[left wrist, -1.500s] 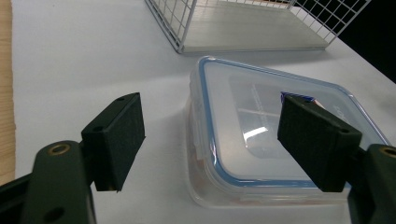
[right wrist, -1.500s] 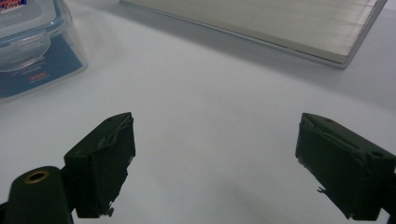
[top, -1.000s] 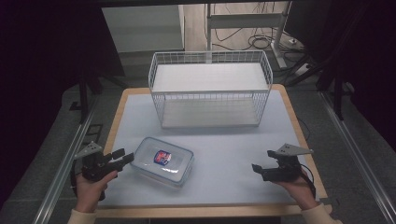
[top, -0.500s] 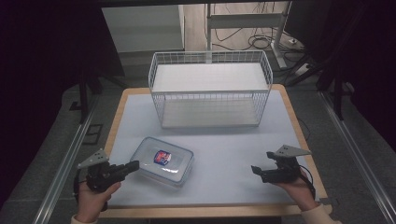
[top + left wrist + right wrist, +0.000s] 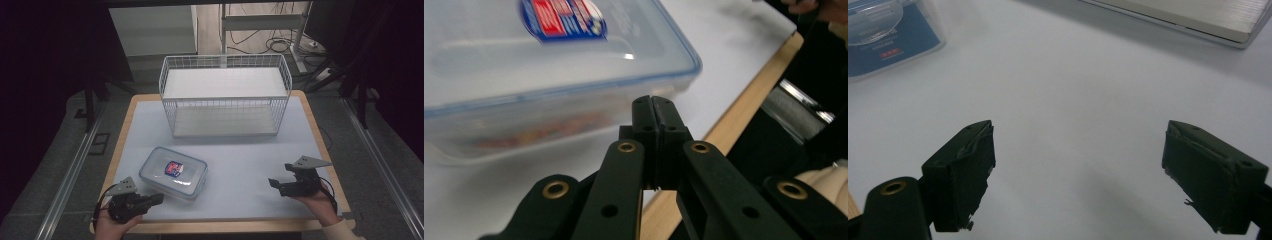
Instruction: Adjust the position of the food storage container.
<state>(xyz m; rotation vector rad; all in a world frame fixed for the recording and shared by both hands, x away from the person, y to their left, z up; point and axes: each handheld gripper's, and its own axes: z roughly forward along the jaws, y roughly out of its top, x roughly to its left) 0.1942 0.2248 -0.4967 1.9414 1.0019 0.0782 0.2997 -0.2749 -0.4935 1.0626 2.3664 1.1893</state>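
Left tongs (image 5: 156, 198) are pressed together, nothing between them; the jaws have just been closing, and in the left gripper view the two black tips (image 5: 654, 116) meet flush with no gap. Right tongs (image 5: 272, 183) stand wide apart over bare bench, holding nothing; the right gripper view shows both pads (image 5: 965, 170) with white surface between them. The thing in play is the clear lidded food box (image 5: 173, 172), flat on the white bench (image 5: 240, 150), left of centre, near the front edge, with a red-and-blue label on the lid. It lies just ahead of and slightly right of the left tongs' tips, near but apart: the left gripper view shows the box's near side wall (image 5: 549, 120) right in front of the tips, no contact I can confirm. The box's long axis runs roughly left-right across the bench, skewed a bit, with its right end nearer the person. The left hand (image 5: 112, 225) is clearly the nearer one; the right hand (image 5: 320, 202) is well apart on the far side. The wire basket (image 5: 225, 95) sits at the back of the bench, empty. My read: closed tips aimed at the side wall suggest a push or nudge, not a pinch.
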